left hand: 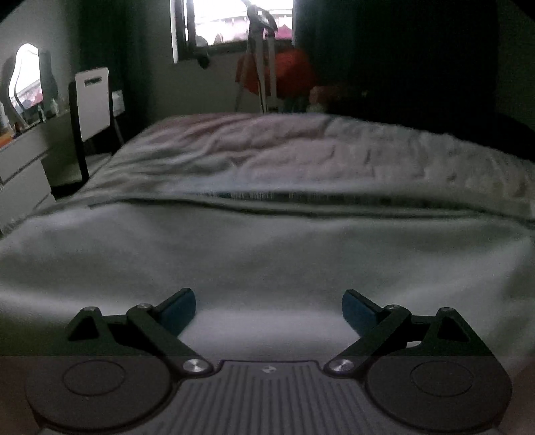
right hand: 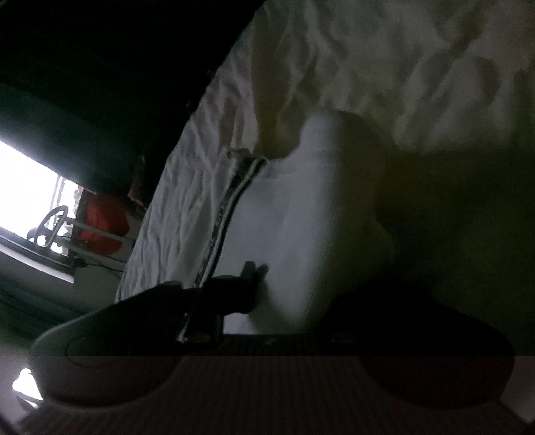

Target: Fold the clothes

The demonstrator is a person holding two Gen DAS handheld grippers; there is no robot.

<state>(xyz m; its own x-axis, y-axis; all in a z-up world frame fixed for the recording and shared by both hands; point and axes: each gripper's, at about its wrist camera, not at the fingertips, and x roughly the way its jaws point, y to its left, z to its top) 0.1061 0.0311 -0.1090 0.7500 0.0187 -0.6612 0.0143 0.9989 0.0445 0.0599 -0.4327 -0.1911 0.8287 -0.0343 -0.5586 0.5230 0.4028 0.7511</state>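
- Surroundings, left wrist view: white chair and a pale drawer unit stand left of the bed; a wavy-edged mirror sits on top of the unit.
- Far end of the room: bright window, with a drying rack below it carrying a red garment. Right side of the room is too dark to read.
- Nothing lies between the left tool and the cloth ahead of it.
- Left tool: fingers spread wide apart, holding nothing; blue pads hover just over the light garment.
- Right tool: view is rolled sideways and very dark. One black finger sits against the garment's near surface; the other is lost in shadow, so I cannot tell whether it is apart or clamped.
- Task item: the garment lies spread flat across the near part of the bed, covering it side to side.
- Materials: garment is smooth, soft-looking, pale grey-white fabric, with a dark patterned trim band along its far edge, also visible in the left view.
- Bedding beyond the band is wrinkled and puckered, pale with a pinkish cast.
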